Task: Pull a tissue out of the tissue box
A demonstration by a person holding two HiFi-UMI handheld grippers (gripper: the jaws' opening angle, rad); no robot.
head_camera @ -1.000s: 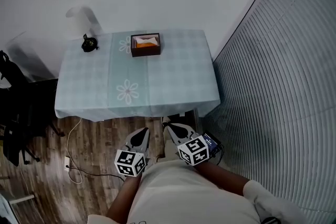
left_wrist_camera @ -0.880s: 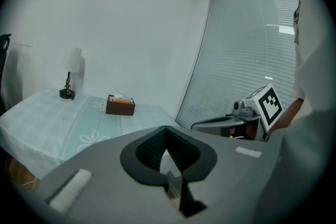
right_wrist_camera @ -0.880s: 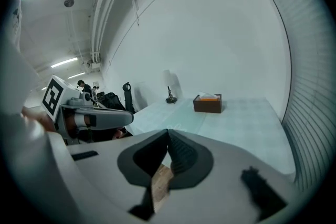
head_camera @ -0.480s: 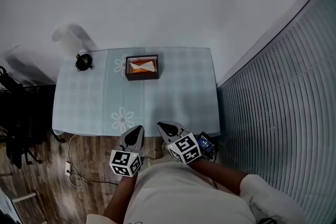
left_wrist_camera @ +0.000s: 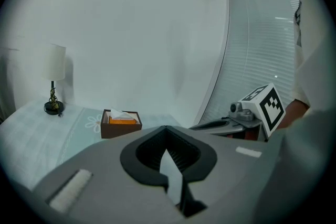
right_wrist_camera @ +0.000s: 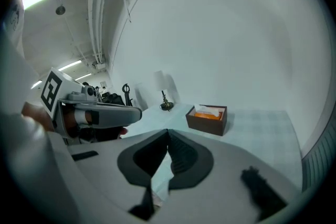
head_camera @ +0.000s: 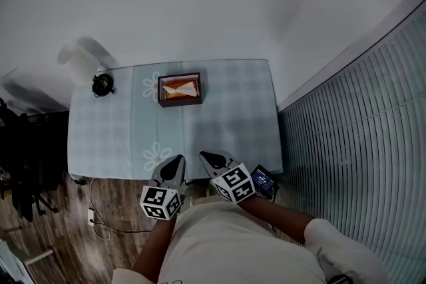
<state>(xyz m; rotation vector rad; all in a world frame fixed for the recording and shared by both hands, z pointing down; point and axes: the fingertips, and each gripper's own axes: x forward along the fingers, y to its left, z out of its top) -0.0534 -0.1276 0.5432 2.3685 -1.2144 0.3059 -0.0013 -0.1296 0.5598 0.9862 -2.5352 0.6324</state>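
Left tongs [head_camera: 177, 161] and right tongs [head_camera: 208, 157] are both clenched on nothing, poised over the bench's [head_camera: 229, 126] near edge. Arriving clenched, they would likely shove the light tissue box [head_camera: 179, 89] or flatten the tissue [head_camera: 181, 84] instead of pinching it. It sits by the far edge, left of centre, well ahead of both.

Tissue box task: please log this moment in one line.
left gripper: shut, empty | right gripper: shut, empty | tissue box: on table, untouched
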